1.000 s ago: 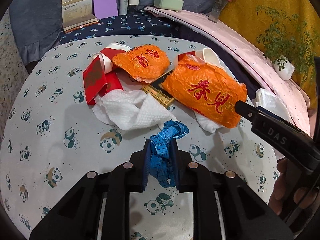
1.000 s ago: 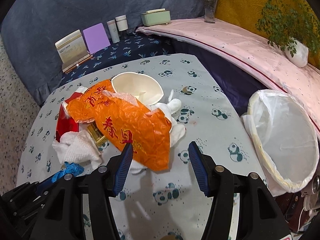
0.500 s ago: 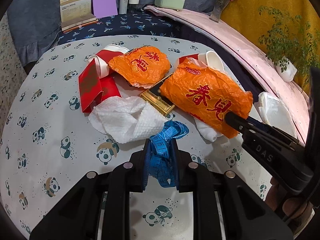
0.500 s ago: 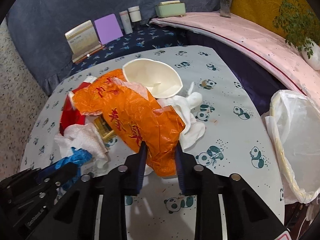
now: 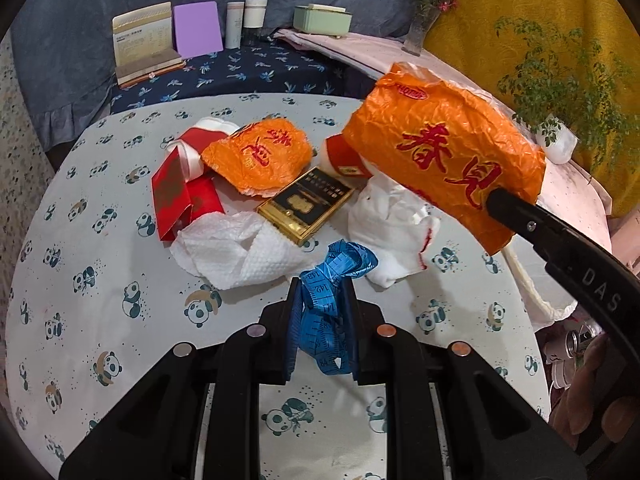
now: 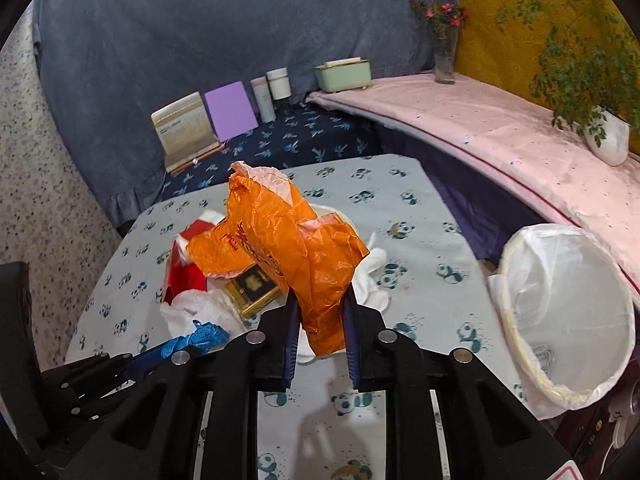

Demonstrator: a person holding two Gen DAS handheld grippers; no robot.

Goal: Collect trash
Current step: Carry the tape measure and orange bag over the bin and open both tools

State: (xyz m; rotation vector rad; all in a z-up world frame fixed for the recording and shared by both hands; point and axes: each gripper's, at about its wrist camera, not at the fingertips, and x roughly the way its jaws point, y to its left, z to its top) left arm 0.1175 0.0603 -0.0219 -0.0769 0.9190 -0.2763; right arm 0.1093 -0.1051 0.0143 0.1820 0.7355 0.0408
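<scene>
Two orange wrappers with red characters: the right gripper (image 6: pixel 320 330), jaws closing, clamps one orange wrapper (image 5: pixel 444 164) raised above the table (image 5: pixel 120 280); "DAS" marks its arm. The left gripper (image 5: pixel 322 320) pinches a blue tape measure (image 5: pixel 326 280). Only the right view shows the lined bin (image 6: pixel 568 312) at 3 o'clock

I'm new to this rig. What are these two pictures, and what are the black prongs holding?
There is no robot arm: a person holds a two-finger gripper in each hand, each with a camera looking along its fingers.

The left gripper is shut on a blue tape measure. The right gripper has an orange bag between its closing jaws, raised off the table.

On the table lie a second orange bag, a red packet, a tissue, a gold box and a white cloth. A lined bin stands beside the table.
</scene>
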